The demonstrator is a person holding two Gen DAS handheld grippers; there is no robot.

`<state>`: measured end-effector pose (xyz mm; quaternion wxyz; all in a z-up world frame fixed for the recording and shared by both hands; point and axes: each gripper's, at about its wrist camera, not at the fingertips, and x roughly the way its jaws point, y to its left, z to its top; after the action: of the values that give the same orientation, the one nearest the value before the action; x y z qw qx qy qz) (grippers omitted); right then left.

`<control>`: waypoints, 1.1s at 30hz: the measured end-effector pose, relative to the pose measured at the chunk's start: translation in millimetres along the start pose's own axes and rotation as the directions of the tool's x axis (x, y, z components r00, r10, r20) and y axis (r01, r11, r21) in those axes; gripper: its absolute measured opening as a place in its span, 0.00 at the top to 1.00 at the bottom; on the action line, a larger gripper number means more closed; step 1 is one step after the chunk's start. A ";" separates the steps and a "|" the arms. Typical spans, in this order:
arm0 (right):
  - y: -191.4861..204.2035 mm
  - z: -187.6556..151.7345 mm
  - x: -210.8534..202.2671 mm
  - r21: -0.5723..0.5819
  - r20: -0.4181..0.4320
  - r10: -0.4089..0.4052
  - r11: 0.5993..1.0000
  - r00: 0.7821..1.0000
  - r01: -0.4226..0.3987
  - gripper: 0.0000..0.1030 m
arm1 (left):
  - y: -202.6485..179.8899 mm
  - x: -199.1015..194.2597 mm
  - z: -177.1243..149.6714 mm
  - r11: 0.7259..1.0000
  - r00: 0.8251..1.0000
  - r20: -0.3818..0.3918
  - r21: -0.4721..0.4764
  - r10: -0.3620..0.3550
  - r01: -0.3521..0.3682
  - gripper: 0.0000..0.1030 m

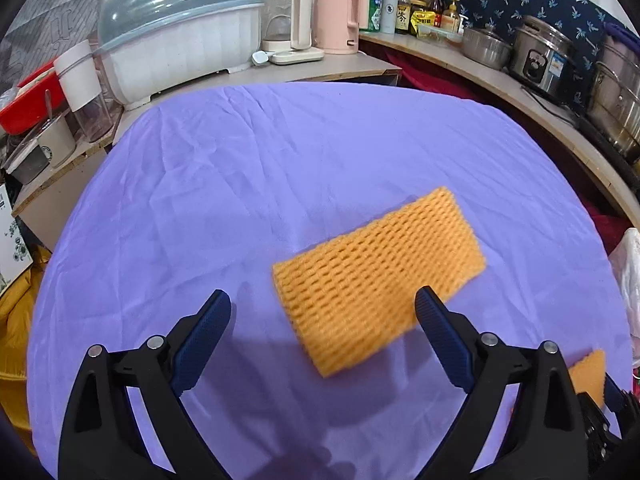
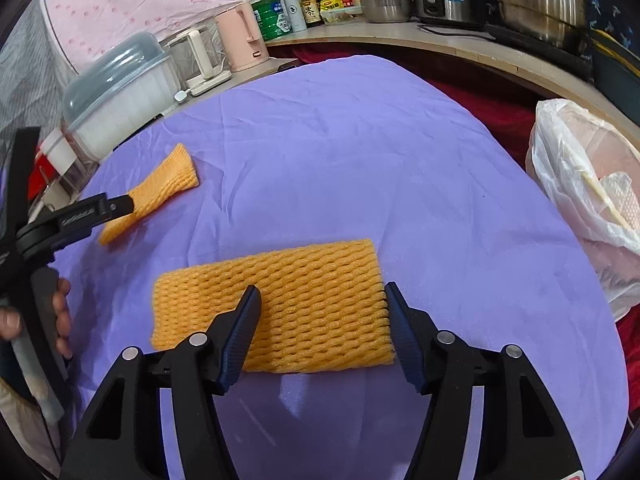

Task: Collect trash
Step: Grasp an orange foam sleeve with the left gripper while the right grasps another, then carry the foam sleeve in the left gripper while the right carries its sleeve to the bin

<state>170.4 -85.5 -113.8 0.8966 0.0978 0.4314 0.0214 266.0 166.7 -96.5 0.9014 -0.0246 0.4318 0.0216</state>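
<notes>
Both your grippers' fingers stand open, the right gripper (image 2: 320, 320) straddling the orange foam net (image 2: 280, 304) on the purple cloth (image 2: 360, 152), ready to pinch it for the trash bag (image 2: 568, 184) at two o'clock, while your left gripper (image 1: 324, 320) waits.

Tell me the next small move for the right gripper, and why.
Probably ease the right gripper down and close it on the nearer orange foam net. Its jaws stand open astride the net's right end. The net lies flat and unheld on the purple cloth, and the white trash bag sits open to the right.
</notes>
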 end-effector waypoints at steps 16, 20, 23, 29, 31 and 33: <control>-9.0 -2.7 -5.5 0.019 -0.006 0.041 0.999 0.999 -0.041 0.65 | -31.0 -1.5 -3.9 0.996 0.998 -0.006 0.066 -0.059 0.060 0.85; -12.6 -6.9 -13.3 0.046 -0.011 0.076 0.996 0.997 -0.075 0.77 | -42.1 -13.9 -13.0 0.993 0.997 -0.007 0.087 -0.078 0.079 0.88; -13.9 -10.2 -22.2 0.051 -0.004 0.091 0.995 0.996 -0.091 0.82 | -50.6 -25.0 -18.5 0.991 0.995 -0.001 0.095 -0.097 0.097 0.89; -23.1 -11.7 -48.3 0.077 0.043 0.105 0.991 0.994 -0.108 0.84 | -67.0 -56.4 -24.6 0.986 0.990 0.025 0.090 -0.140 0.137 0.89; -29.0 -10.5 -59.3 0.091 0.067 0.105 0.990 0.992 -0.111 0.84 | -72.4 -66.8 -25.1 0.984 0.987 0.036 0.092 -0.154 0.150 0.89; -35.7 -9.6 -70.1 0.104 0.092 0.101 0.988 0.991 -0.110 0.84 | -79.3 -79.2 -26.1 0.982 0.984 0.048 0.094 -0.170 0.165 0.89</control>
<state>117.4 -127.6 -72.5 0.9055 0.1699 0.3867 0.0411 200.8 84.5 -49.1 0.9119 -0.0199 0.4034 -0.0732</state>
